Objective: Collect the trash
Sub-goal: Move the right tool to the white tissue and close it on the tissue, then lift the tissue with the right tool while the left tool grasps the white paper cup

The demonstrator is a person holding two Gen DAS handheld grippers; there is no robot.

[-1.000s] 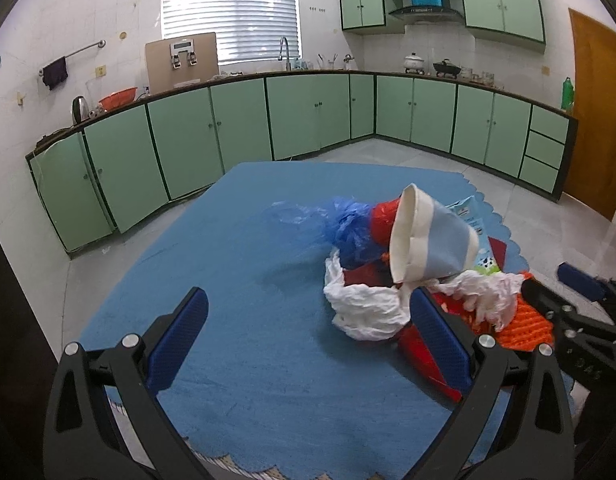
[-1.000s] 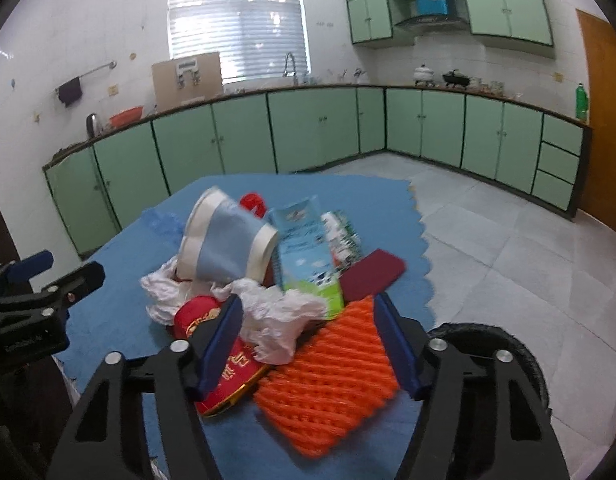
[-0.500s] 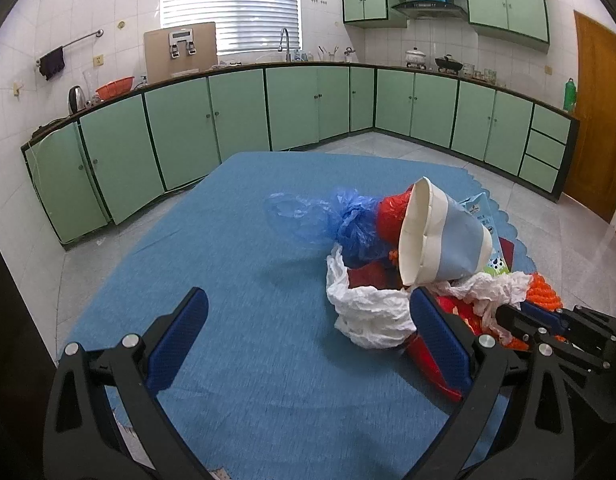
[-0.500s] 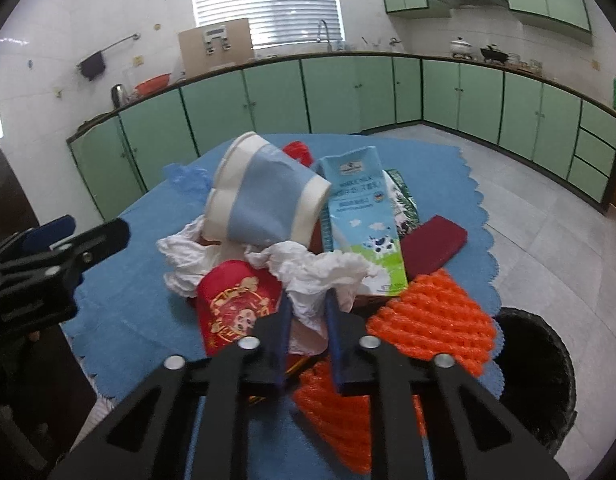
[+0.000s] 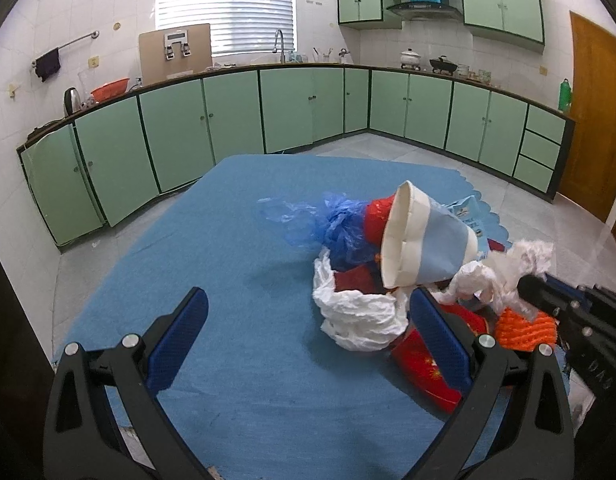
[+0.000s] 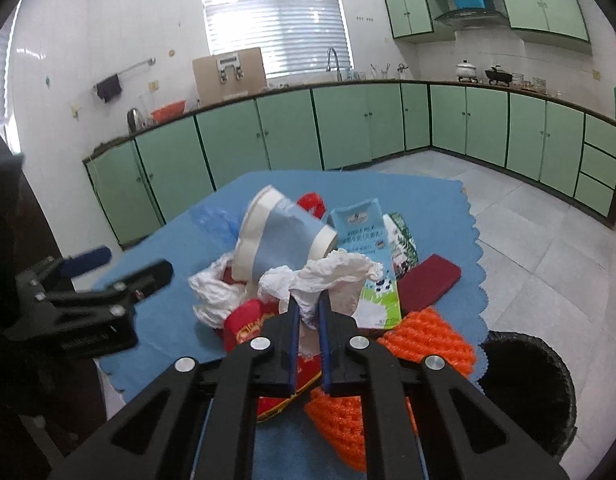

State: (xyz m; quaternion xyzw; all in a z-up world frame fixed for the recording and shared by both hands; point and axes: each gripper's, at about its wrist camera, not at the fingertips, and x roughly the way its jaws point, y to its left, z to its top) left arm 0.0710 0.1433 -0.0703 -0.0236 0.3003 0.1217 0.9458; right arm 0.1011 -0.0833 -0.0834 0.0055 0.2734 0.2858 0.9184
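Observation:
A heap of trash lies on the blue tablecloth (image 5: pixel 212 264). My right gripper (image 6: pixel 308 312) is shut on a crumpled white plastic bag (image 6: pixel 331 272) and holds it a little above the heap. The same white plastic bag (image 5: pixel 507 268) shows at the right of the left wrist view, pinched by my right gripper (image 5: pixel 525 286). A paper cup (image 6: pixel 284 240) with a blue band lies tipped on the heap, also seen as the paper cup (image 5: pixel 423 236). Around it lie a milk carton (image 6: pixel 367 264), orange foam netting (image 6: pixel 423 340), a red packet (image 6: pixel 248 324) and a blue plastic bag (image 5: pixel 339 228). My left gripper (image 5: pixel 308 332) stands open over bare cloth, left of the heap.
A black trash bin (image 6: pixel 535 392) stands on the floor at the table's right edge. A dark red flat box (image 6: pixel 427 284) lies by the carton. Another white bag (image 5: pixel 355 316) rests at the heap's near side. Green cabinets (image 5: pixel 236 112) line the far walls.
My right gripper went from open around the white bag to shut on it, then lifted it slightly off the heap. The left gripper stayed open and nearly still.

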